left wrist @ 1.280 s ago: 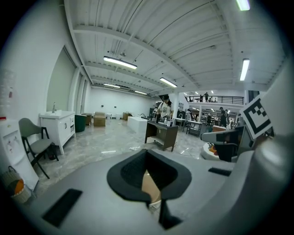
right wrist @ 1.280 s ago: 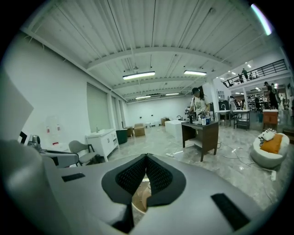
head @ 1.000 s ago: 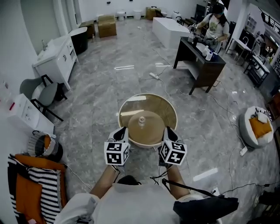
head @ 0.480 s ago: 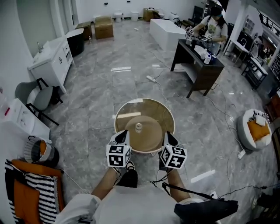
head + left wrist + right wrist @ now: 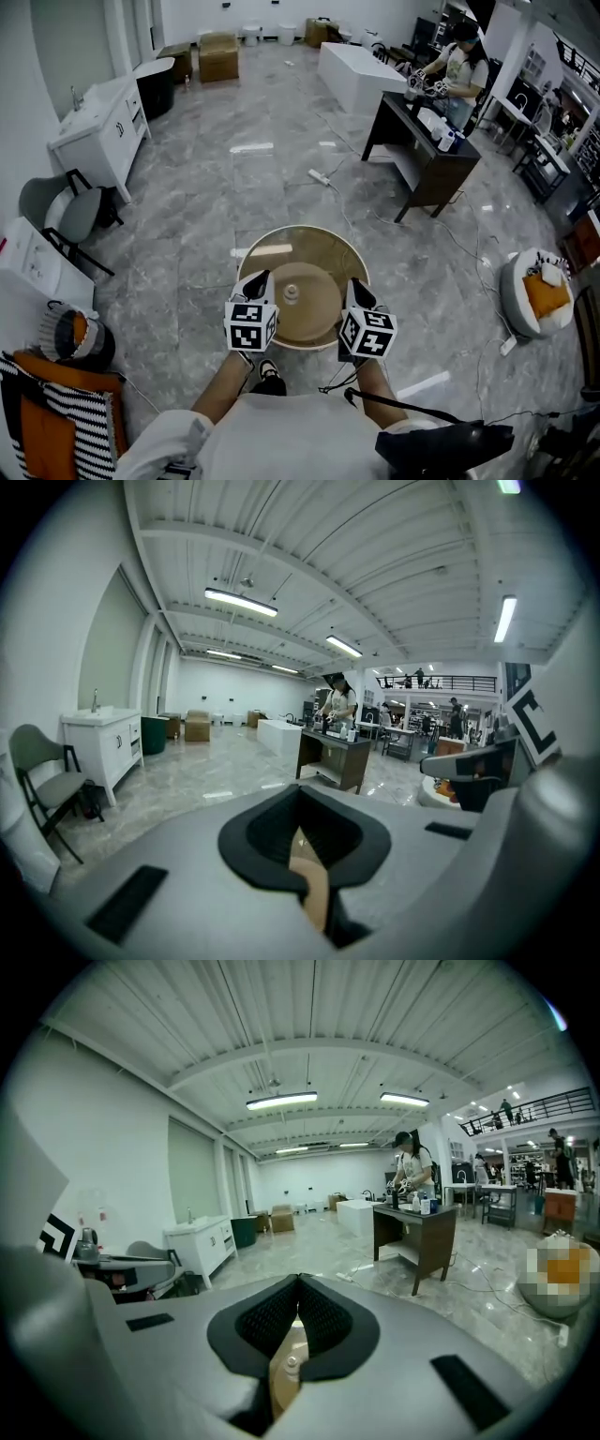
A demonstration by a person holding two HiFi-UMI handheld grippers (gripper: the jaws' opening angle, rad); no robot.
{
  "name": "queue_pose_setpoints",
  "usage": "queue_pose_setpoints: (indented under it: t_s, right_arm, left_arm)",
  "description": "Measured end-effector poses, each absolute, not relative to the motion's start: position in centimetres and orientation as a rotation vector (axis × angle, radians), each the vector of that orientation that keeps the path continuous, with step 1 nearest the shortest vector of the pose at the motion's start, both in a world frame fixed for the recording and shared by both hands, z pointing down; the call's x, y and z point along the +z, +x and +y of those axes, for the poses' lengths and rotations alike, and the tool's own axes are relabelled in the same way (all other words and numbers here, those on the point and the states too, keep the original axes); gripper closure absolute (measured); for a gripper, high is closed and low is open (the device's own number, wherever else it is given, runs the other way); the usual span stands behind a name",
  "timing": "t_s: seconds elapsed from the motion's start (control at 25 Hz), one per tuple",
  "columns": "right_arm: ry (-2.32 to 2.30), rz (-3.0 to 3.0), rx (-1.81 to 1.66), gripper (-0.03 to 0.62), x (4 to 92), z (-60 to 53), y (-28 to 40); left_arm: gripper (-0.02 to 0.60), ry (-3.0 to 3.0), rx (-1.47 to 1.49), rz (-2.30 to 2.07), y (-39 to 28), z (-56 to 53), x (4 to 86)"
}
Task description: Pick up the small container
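Note:
A small white container (image 5: 291,292) stands on a tan round disc (image 5: 317,309) on a round glass-topped table (image 5: 352,255) just ahead of me. My left gripper (image 5: 260,277) hovers over the table's left edge, its jaws shut and empty; in the left gripper view (image 5: 300,789) the pads meet at the tip. My right gripper (image 5: 357,284) hovers over the right edge, also shut with nothing held (image 5: 299,1279). Through the gap beneath its jaws I glimpse the container (image 5: 292,1361) on the tan disc. The container sits between the two grippers, apart from both.
A person works at a dark desk (image 5: 427,141) far right. A white counter (image 5: 352,70) stands at the back, a white cabinet (image 5: 94,131) and grey chair (image 5: 61,211) at left, a round seat with orange cushion (image 5: 534,295) at right. Cables cross the marble floor.
The table and container have drawn a little nearer and lower in the head view. Both grippers keep their places beside the table and stay shut.

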State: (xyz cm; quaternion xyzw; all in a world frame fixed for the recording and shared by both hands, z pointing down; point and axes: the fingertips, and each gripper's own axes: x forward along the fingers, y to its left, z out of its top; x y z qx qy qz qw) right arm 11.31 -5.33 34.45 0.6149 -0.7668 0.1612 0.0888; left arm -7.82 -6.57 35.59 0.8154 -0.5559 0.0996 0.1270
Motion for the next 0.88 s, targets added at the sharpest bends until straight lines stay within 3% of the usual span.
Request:
queue_pose_setpoints:
  t_s: [0.88]
  right_arm:
    - [1.827, -2.301, 0.518, 0.571, 35.3, -23.0, 10.2]
  left_arm:
    - [0.574, 2.342, 0.266, -1.526, -6.6, -23.8, 37.0]
